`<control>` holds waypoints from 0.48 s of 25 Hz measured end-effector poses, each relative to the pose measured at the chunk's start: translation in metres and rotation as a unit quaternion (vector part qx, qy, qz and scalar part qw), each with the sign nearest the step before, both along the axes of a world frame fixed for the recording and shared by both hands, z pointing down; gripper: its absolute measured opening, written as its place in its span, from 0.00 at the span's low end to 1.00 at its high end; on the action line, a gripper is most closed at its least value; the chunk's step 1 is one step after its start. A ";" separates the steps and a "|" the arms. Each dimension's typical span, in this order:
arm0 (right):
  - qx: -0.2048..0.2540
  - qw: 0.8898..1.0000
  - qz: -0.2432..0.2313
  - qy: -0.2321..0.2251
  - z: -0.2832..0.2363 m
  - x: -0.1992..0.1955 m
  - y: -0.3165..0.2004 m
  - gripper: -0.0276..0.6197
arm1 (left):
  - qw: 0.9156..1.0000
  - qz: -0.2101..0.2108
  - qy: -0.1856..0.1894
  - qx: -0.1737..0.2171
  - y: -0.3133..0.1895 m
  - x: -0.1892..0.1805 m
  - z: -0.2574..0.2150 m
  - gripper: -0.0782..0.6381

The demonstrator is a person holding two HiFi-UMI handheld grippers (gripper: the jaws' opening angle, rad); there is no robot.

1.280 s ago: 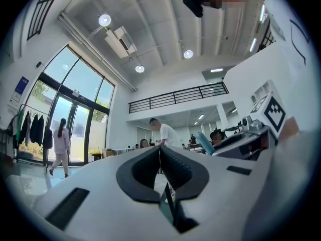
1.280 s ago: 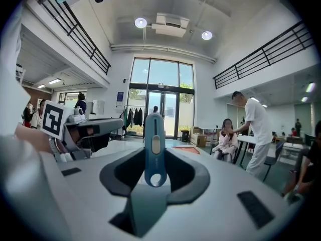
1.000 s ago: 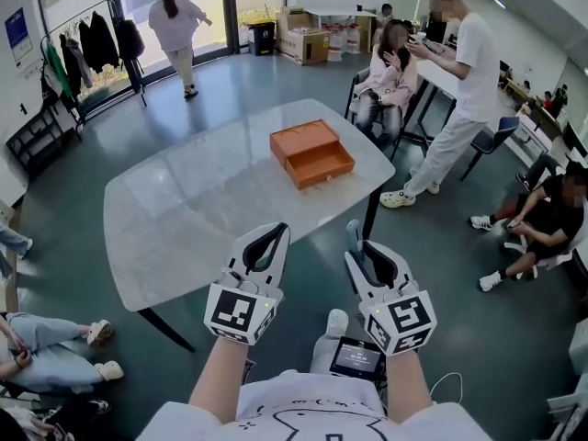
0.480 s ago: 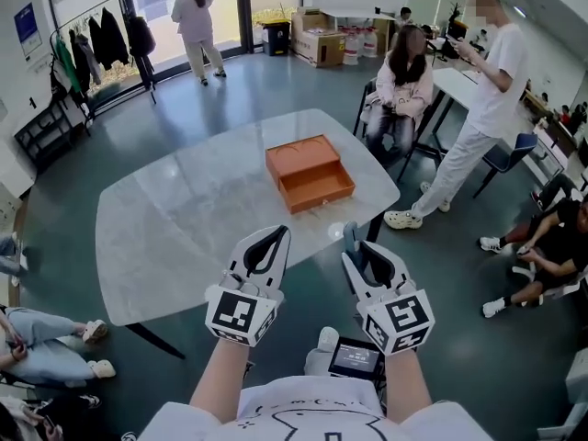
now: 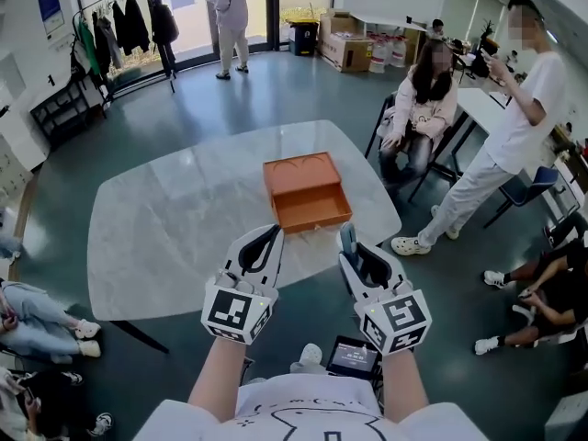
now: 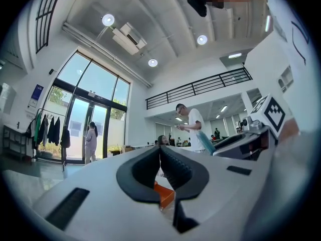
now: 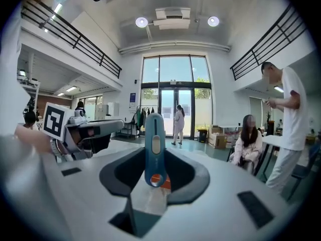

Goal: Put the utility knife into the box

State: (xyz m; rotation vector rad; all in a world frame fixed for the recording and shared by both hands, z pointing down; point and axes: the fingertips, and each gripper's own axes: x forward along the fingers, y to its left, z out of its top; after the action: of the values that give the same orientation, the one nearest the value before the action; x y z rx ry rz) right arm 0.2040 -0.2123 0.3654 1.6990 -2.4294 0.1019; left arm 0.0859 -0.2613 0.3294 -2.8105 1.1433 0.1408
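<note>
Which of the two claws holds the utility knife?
The right claw: the blue utility knife is clamped between its jaws, while the left claw is shut and empty.

Your tabletop [image 5: 184, 219]: pale marble-look slab, polished, reflective.
Box [image 5: 299, 177]: orange, matt, smooth.
Utility knife [image 7: 154, 144]: teal plastic, slight sheen.
Your left gripper [image 6: 160, 152] and right gripper [image 7: 154, 157]: white matt plastic, black ribbed pads [image 6: 176, 167].
Floor [image 5: 276, 90]: grey-green, glossy.

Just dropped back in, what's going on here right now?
The person's right gripper is clamped on a blue utility knife, held upright. The left gripper is shut and empty. The orange box sits ahead on the marble table with its drawer pulled open; the knife isn't in it yet.
</note>
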 end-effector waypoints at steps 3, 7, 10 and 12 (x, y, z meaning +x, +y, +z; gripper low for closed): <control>-0.005 1.000 -0.018 0.001 0.006 0.012 -0.015 0.25 | 1.000 -0.016 -0.002 -0.002 -0.011 0.011 0.005 0.13; -0.012 0.999 -0.036 0.000 0.012 0.021 -0.032 0.25 | 0.999 -0.034 -0.004 -0.005 -0.023 0.017 0.008 0.13; -0.017 0.999 -0.048 -0.003 0.019 0.024 -0.045 0.25 | 0.999 -0.046 -0.009 -0.008 -0.032 0.018 0.014 0.13; -0.020 0.998 -0.053 -0.005 0.025 0.027 -0.054 0.25 | 0.998 -0.052 -0.013 -0.011 -0.039 0.019 0.020 0.13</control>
State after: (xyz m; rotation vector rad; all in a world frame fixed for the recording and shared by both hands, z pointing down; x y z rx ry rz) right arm 0.2306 -0.2668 0.3908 1.5531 -2.5016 0.1441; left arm 0.1053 -0.3001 0.3490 -2.7549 1.2910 0.0840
